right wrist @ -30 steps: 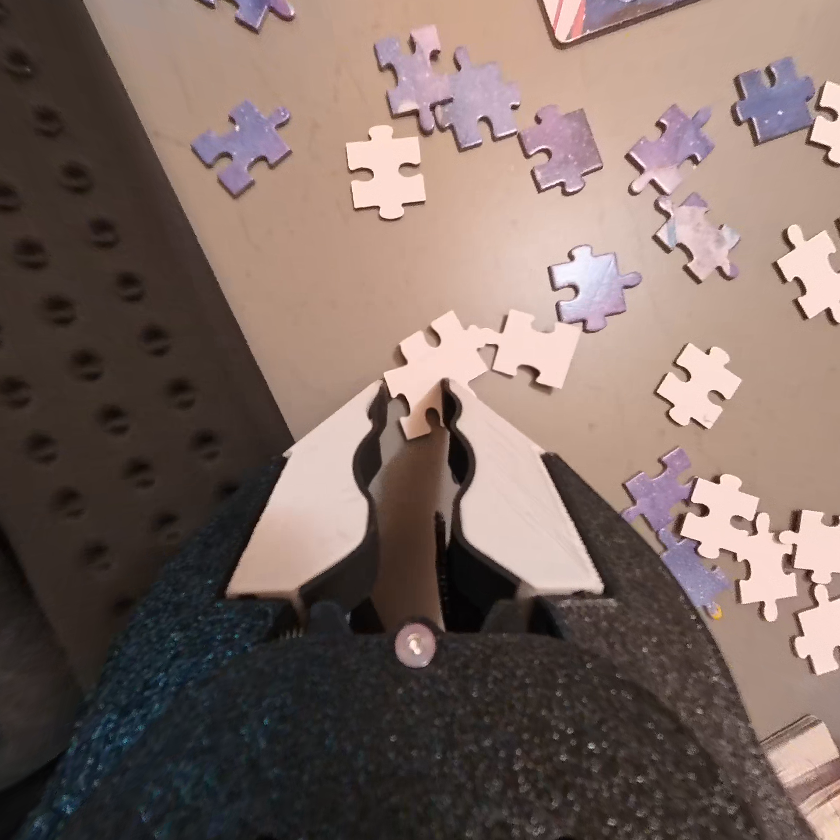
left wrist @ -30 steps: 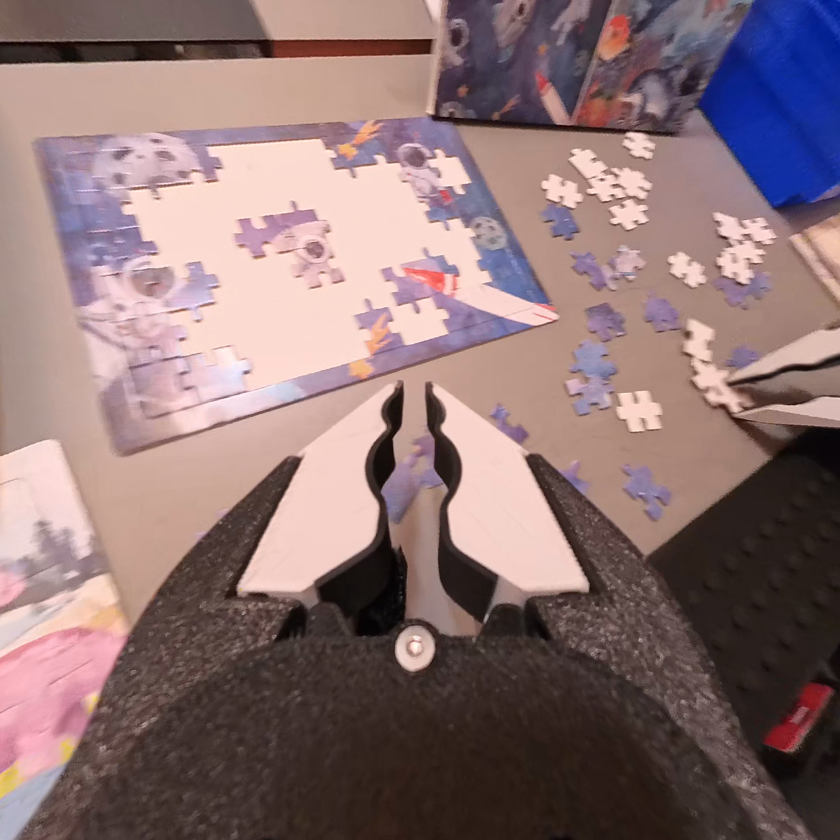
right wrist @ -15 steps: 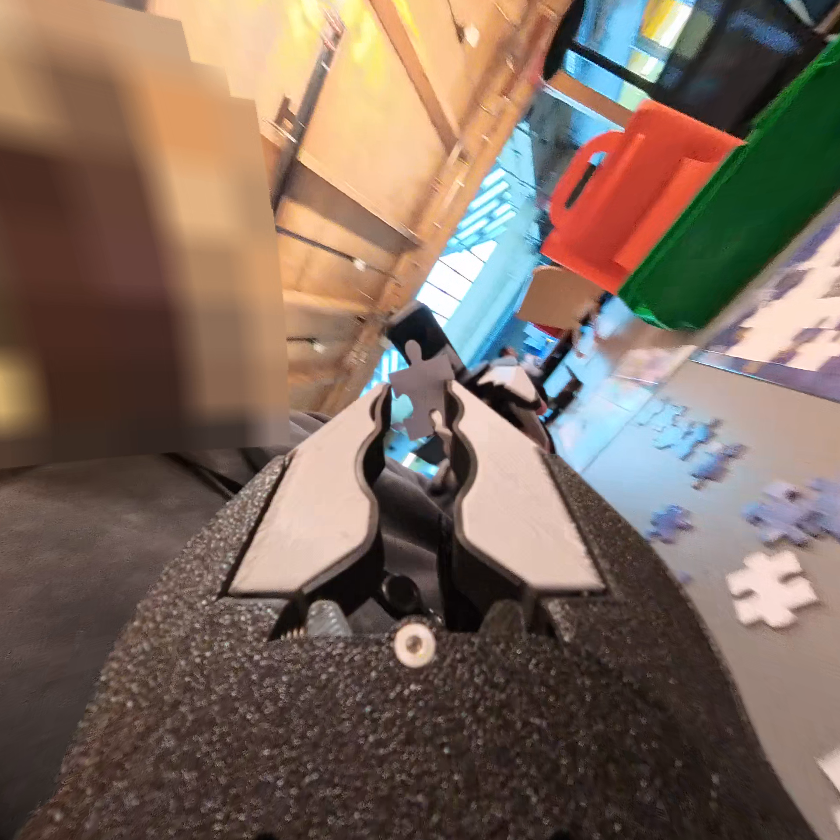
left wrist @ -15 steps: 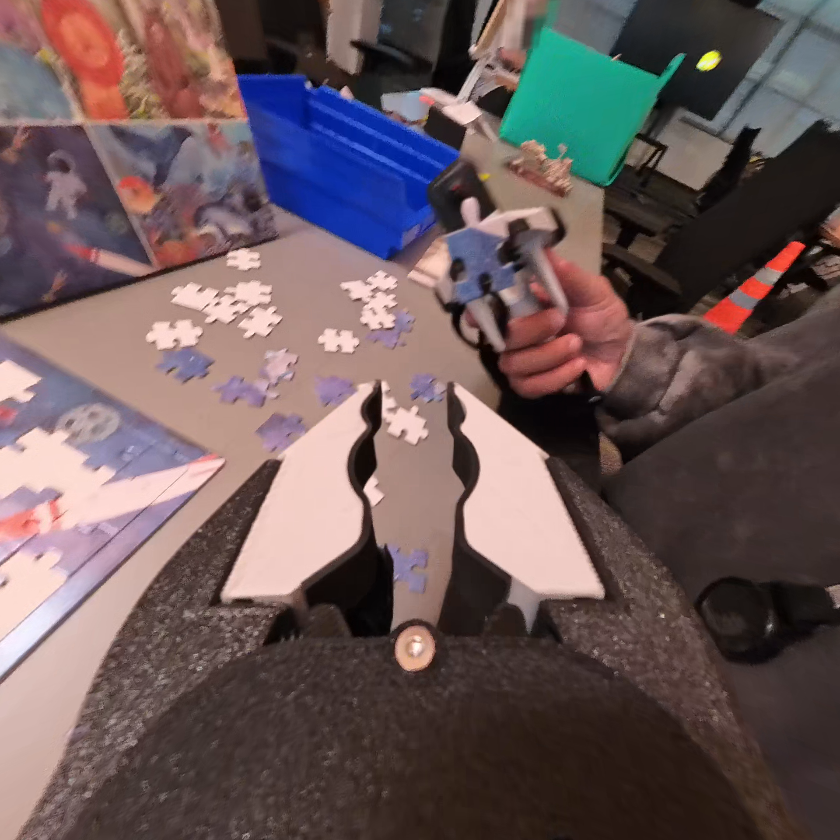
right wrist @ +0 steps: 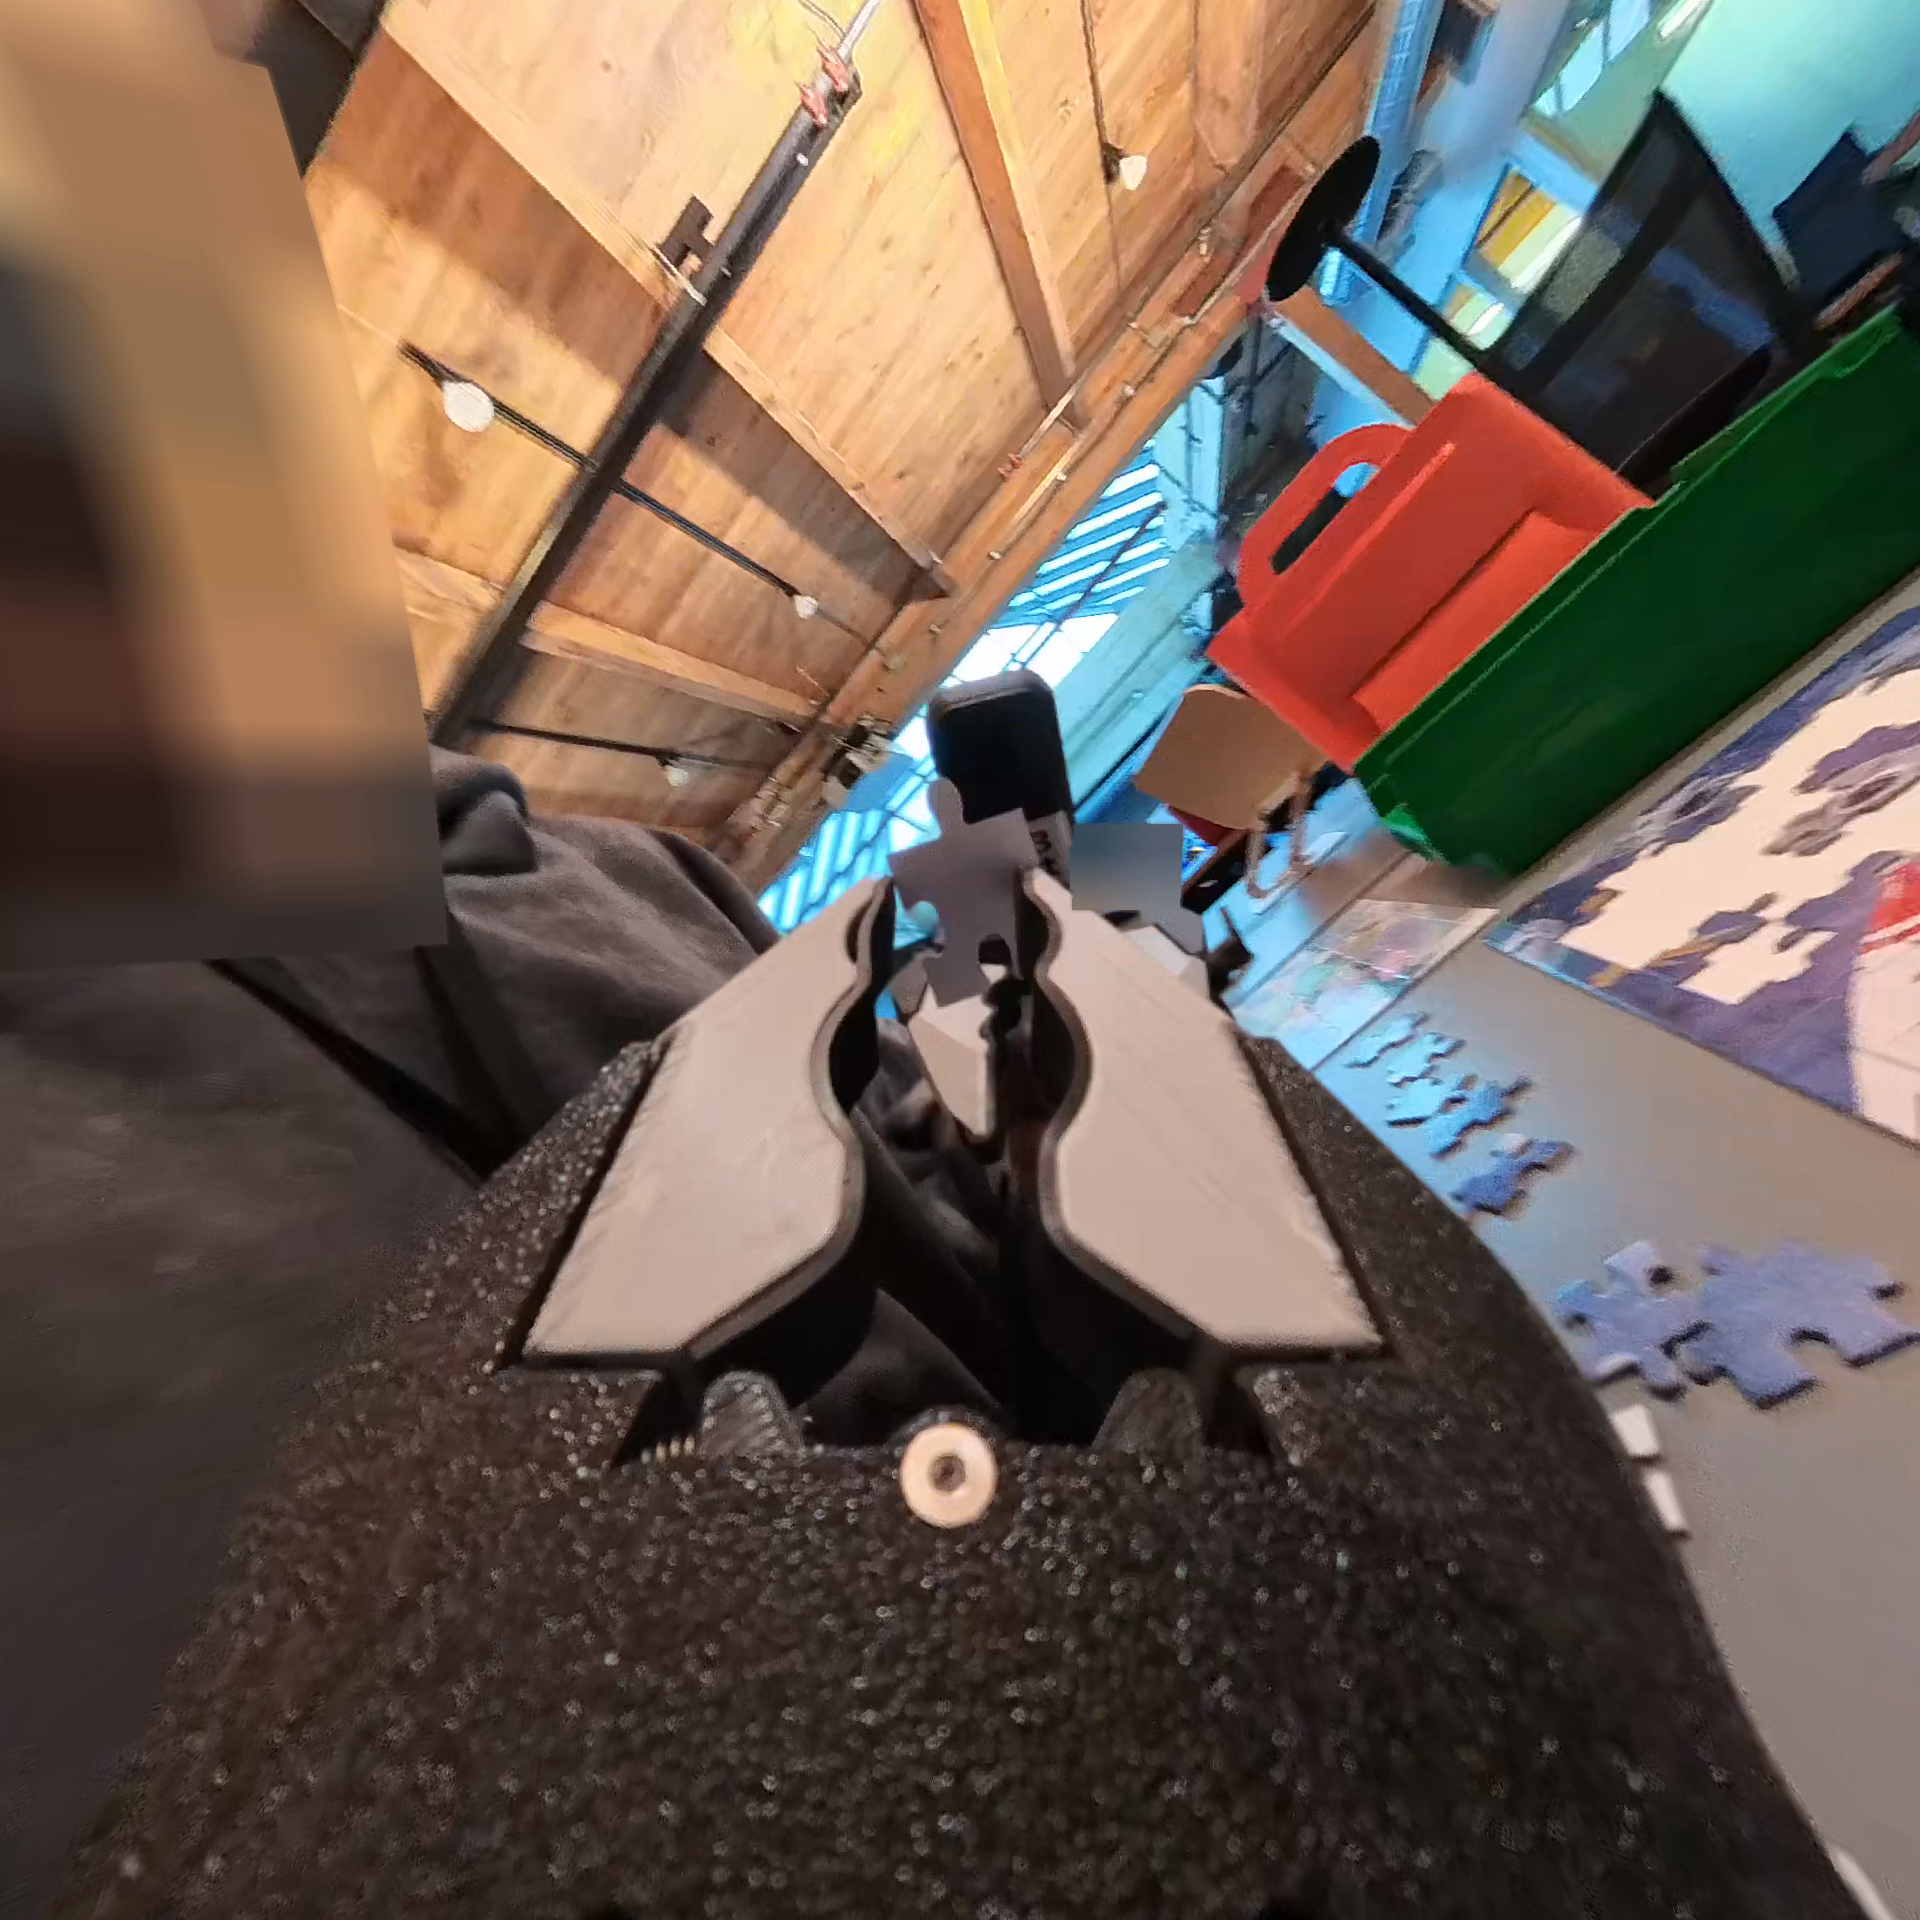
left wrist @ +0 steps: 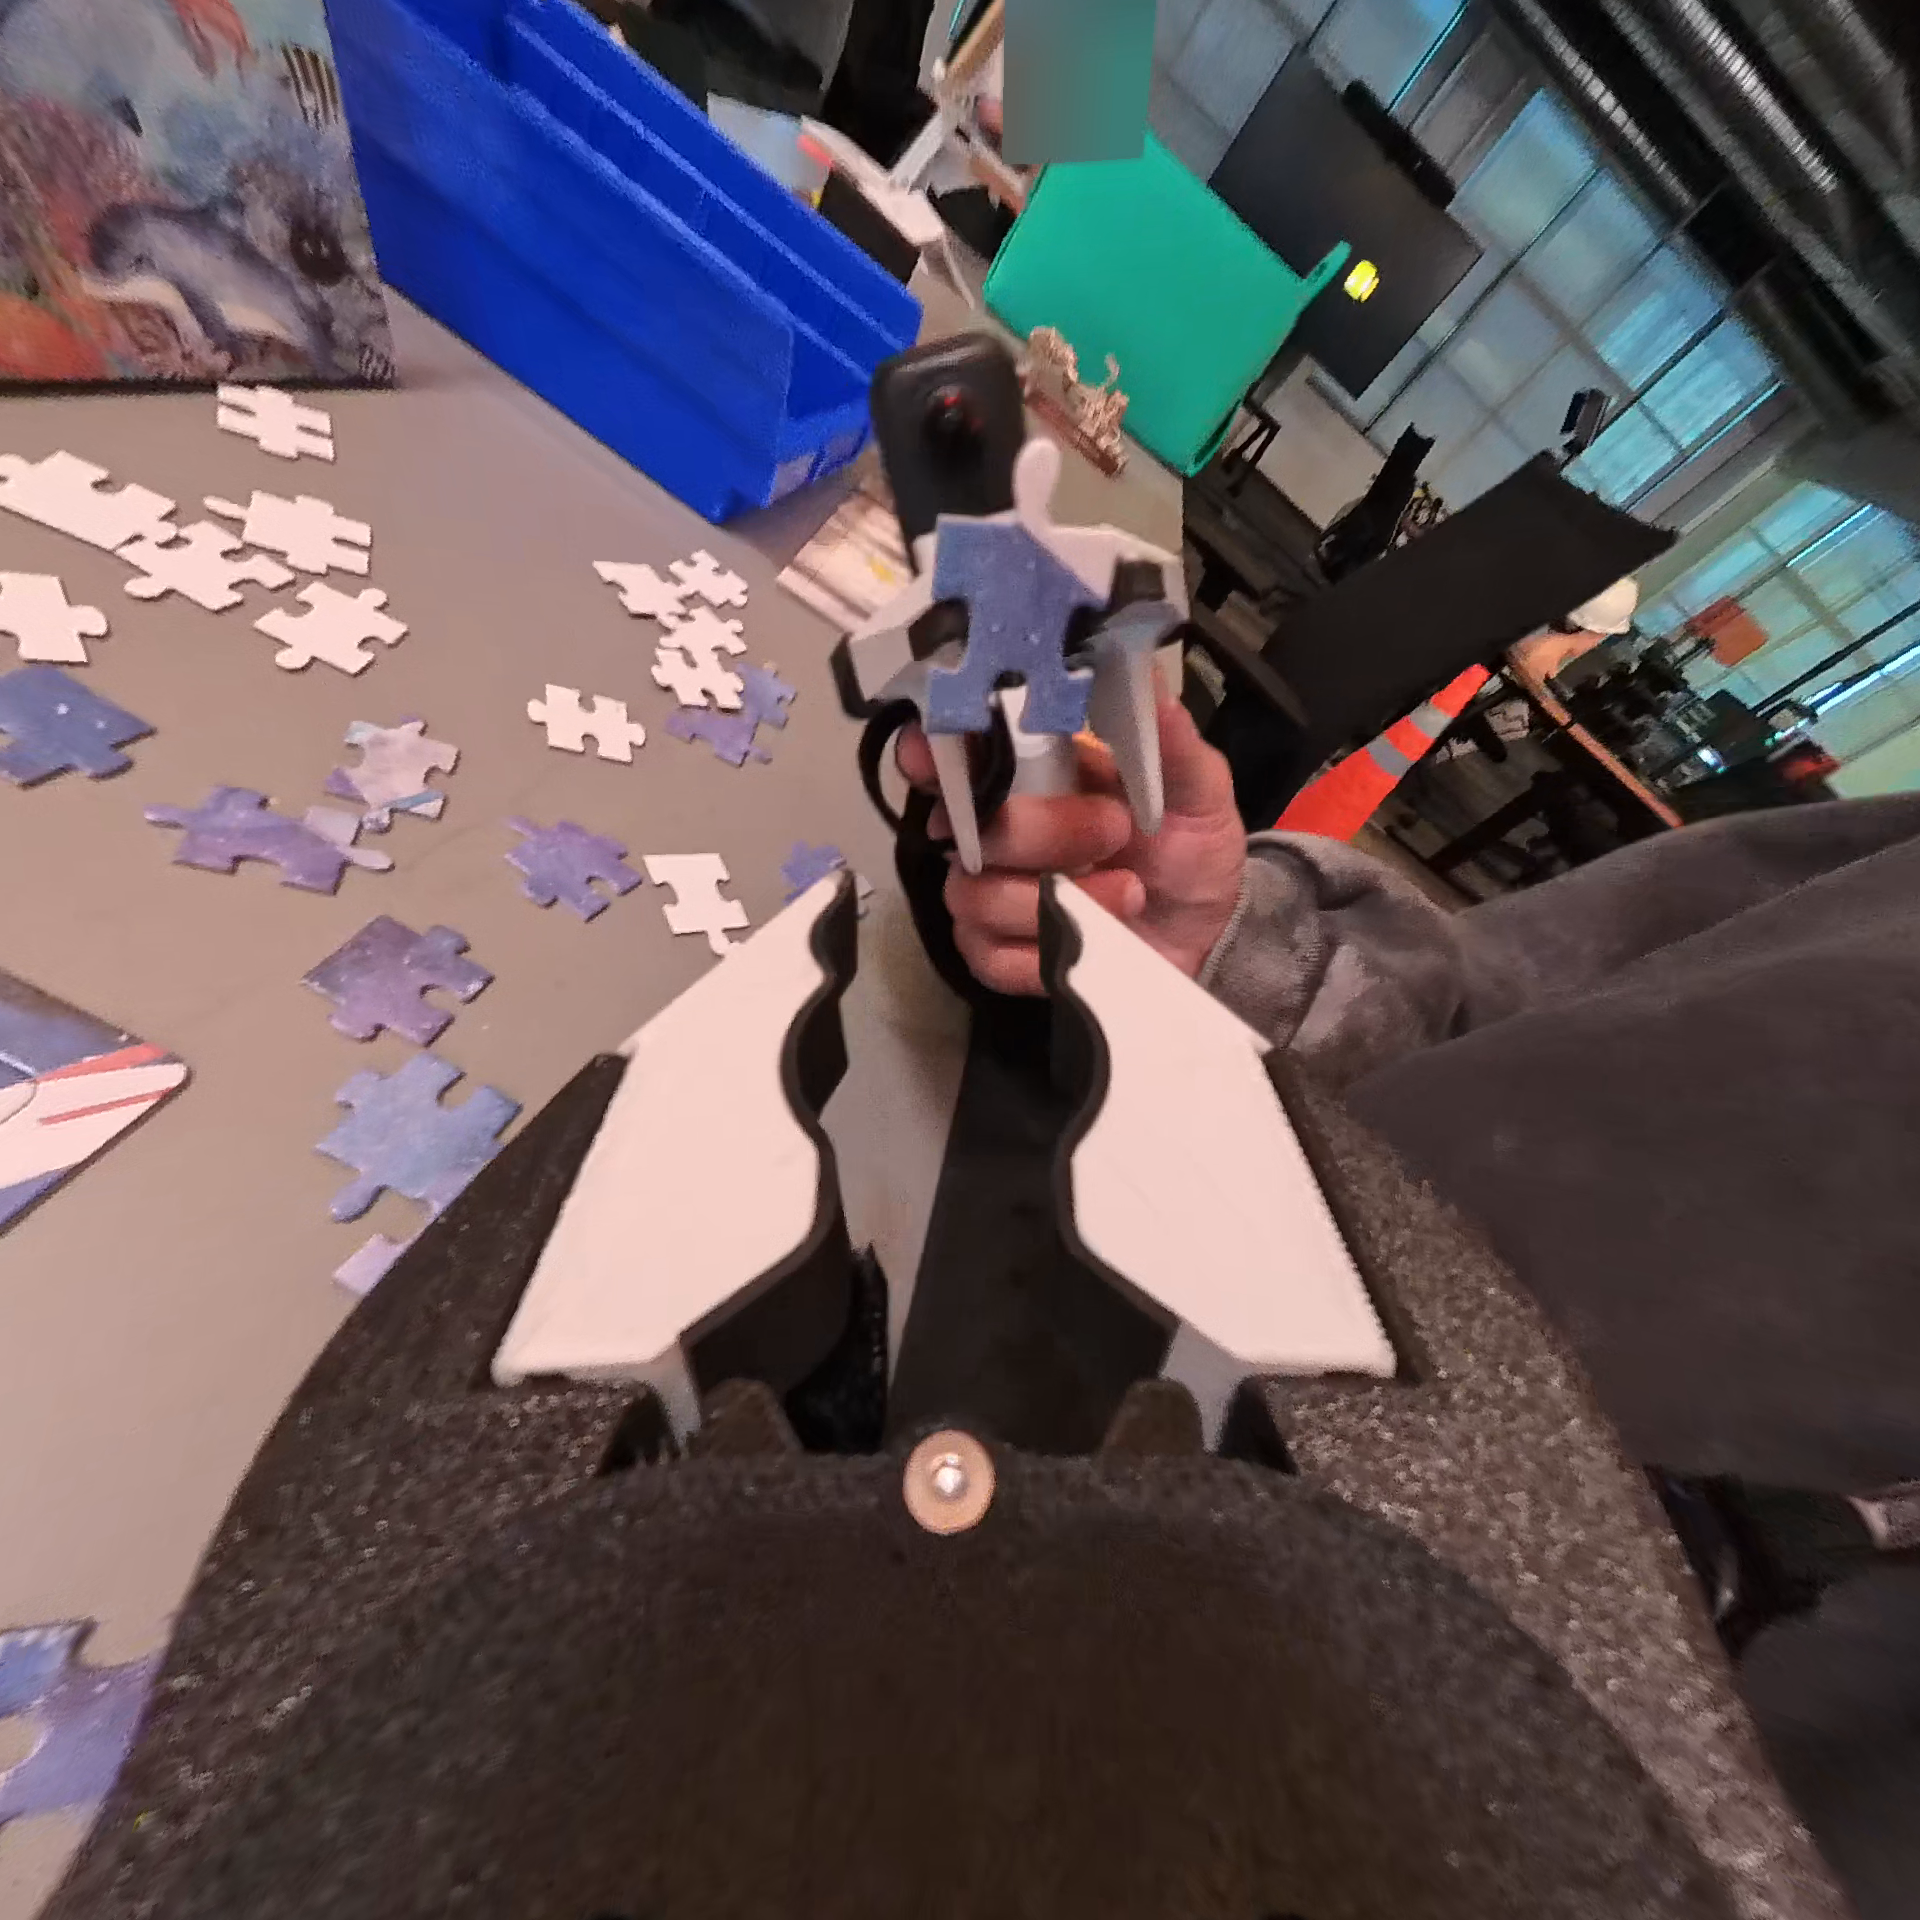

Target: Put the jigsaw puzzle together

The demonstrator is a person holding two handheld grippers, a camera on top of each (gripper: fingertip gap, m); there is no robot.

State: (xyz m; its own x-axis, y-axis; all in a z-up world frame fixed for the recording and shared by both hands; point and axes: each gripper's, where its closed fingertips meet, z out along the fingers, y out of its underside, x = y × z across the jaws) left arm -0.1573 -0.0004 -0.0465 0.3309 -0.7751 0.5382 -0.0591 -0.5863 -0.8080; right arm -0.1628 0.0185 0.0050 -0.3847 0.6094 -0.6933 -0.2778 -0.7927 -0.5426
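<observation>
Your right gripper [right wrist: 961,899] holds one puzzle piece [right wrist: 964,902] in the air, facing your left gripper [left wrist: 948,904].

The right gripper's fingers are pinched on the piece's lower tabs, so its long axis stands upright and its blue printed face looks toward the left wrist camera. It sits straight ahead of the left gripper and a little above, just beyond its tips; that gripper is narrowly parted and holds nothing, so it is the nearer one for a handover. The puzzle board [right wrist: 1766,914] lies far right in the right wrist view, well apart, with loose pieces [left wrist: 405,977] scattered on the grey table [left wrist: 208,1299]. No brand or label is legible here.
</observation>
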